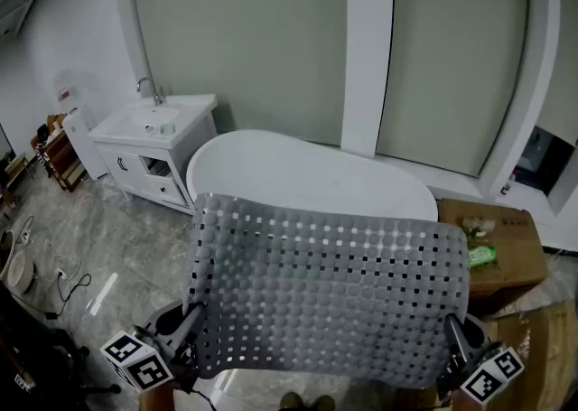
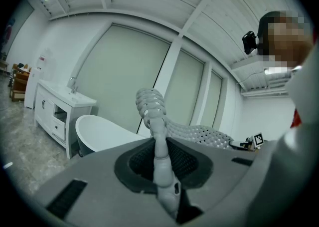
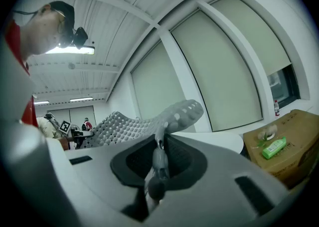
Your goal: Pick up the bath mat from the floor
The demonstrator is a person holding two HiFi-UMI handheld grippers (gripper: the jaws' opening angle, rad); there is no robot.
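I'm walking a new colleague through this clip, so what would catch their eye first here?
A grey perforated bath mat is held spread across the lower middle of the head view, the left claw shut on its left corner and the right claw on its right. Behind it stands a white bathtub.

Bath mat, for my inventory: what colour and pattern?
Grey bath mat, gridded with square holes; clearest in head view.
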